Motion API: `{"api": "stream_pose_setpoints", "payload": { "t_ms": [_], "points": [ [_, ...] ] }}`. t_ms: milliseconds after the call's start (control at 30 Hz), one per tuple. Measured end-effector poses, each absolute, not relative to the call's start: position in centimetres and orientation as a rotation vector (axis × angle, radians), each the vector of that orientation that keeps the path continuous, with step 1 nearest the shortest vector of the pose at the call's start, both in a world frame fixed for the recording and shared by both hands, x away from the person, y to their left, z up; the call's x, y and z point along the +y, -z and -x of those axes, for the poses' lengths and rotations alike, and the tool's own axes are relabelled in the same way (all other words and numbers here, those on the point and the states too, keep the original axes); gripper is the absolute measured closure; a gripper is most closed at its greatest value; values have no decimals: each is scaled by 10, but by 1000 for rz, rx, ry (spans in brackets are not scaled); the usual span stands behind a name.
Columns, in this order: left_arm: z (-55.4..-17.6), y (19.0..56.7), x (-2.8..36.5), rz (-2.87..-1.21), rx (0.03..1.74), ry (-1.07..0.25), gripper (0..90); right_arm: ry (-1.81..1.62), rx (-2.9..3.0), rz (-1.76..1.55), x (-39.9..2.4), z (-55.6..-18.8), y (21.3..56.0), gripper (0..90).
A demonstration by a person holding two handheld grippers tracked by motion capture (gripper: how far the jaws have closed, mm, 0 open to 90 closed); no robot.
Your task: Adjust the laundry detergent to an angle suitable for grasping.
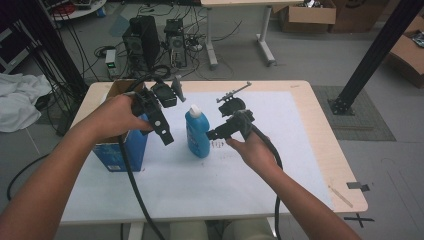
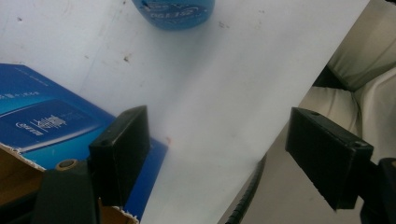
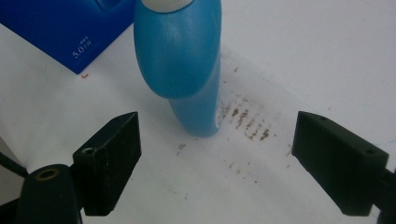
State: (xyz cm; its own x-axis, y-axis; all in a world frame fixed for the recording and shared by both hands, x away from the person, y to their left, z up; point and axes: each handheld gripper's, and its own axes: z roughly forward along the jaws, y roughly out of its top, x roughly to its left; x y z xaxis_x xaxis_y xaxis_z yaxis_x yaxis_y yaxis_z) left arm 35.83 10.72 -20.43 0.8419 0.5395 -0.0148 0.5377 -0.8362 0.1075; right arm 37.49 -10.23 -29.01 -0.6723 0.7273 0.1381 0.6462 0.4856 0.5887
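while you are bringing the right tool (image 1: 214, 134) toward the blue bottle (image 1: 197, 132), the entry is reading as follows.

item: blue bottle, white cap, standing upright on the white sheet of the counter (image 1: 280, 150), just right of the blue carton (image 1: 122, 150) and apart from it. in the right gripper view the bottle (image 3: 180, 60) is sitting ahead of the jaws and left of centre, not yet between them.

right tool: jaws are standing wide apart, holding nothing; the gap is looking ample for the bottle's body.

left tool (image 1: 162, 127): you are holding it above the carton's near corner, jaws spread wide and gripping nothing; in the left gripper view the carton (image 2: 42, 121) is lying under the left jaw and the bottle's base (image 2: 173, 11) is sitting at the top edge.

handling note: you are likely lining up a grasp on the bottle. you are doing best by shifting the right tool until the bottle is centring between the pads, aiming at the narrower lower body rather than the bulging shoulder, then closing evenly. a tall bottle is probably tipping easily if one jaw is touching first. brown smudges (image 3: 247, 119) on the sheet beside the base are not mattering.
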Motion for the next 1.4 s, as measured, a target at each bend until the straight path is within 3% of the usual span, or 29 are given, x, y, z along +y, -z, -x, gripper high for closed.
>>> {"api": "stream_pose_setpoints", "payload": {
  "t_ms": [1400],
  "points": [
    [-360,211,115,-2903,859,-18,229,-985,2490,-1267,-56,-387,323,155]
  ]
}}
